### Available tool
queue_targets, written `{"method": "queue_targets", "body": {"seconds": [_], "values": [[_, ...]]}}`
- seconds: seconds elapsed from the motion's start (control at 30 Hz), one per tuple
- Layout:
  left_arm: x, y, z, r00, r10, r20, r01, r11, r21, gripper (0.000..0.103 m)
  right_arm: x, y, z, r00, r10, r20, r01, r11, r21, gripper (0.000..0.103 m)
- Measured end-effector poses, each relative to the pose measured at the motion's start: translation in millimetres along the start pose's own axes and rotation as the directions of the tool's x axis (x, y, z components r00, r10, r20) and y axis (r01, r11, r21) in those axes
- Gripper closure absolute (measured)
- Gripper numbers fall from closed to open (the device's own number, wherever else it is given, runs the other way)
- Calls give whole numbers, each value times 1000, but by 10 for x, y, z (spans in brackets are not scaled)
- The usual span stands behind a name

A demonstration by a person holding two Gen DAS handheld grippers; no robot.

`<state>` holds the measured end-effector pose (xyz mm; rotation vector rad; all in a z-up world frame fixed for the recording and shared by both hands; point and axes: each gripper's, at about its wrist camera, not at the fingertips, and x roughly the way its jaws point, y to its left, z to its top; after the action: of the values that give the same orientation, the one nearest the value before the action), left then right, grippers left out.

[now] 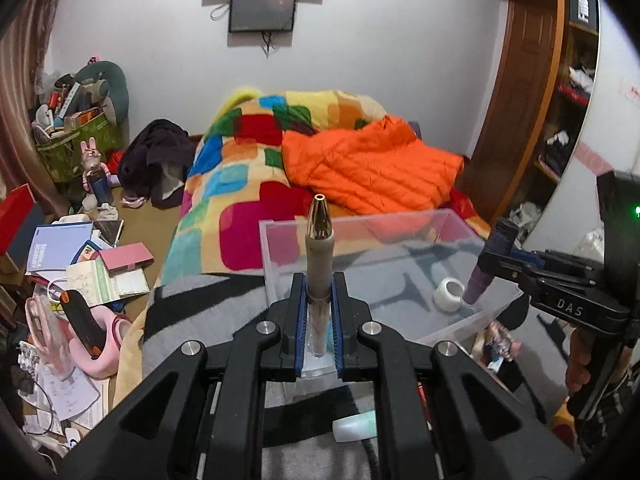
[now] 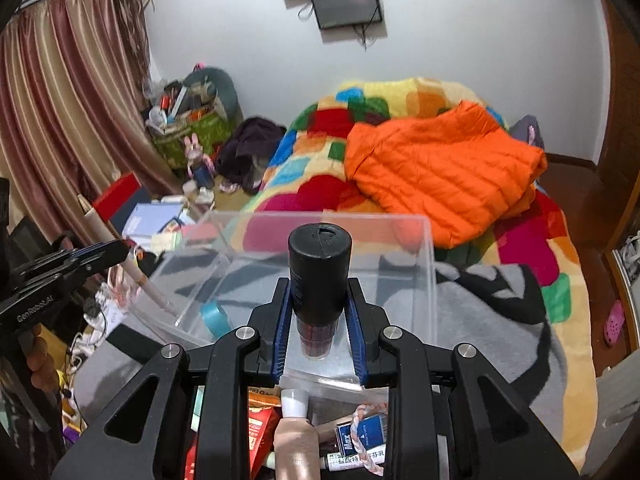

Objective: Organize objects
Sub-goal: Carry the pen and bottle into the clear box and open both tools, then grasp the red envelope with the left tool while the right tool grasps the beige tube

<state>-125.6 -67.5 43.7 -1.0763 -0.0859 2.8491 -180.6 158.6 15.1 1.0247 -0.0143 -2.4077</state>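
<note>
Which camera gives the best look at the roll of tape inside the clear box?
The left wrist view: the white tape roll lies unobstructed on the clear box floor. The right wrist view doesn't show it, only a blue roll.

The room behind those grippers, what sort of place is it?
Most likely a lived-in bedroom: a bed under a colourful patchwork blanket with an orange puffer jacket on it, long curtains, and an open wooden wardrobe.
</note>
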Motion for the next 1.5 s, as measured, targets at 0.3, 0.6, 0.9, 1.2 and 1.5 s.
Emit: {"method": "queue_targets", "body": {"seconds": [0.3,0.6,0.9,1.2,1.5], "values": [[251,-88,-12,998,-9,-55,11,1000,29,92,361,65,-54,995,24,-101,-27,999,-29,79],[260,-90,-65,996,-35,-76,36,999,16,90,374,175,-58,994,4,-108,-12,997,-76,79],[-8,-207,-306,997,-38,-62,40,998,41,53,63,96,-53,998,2,-57,-4,1000,-27,55],[-151,-596,-522,994,-76,-78,83,993,81,33,-343,16,-259,999,-37,-16,36,999,-40,53],[271,-888,-683,958,-136,-252,150,988,37,29,-437,-142,-762,995,-14,-95,13,1000,-4,53]]}}
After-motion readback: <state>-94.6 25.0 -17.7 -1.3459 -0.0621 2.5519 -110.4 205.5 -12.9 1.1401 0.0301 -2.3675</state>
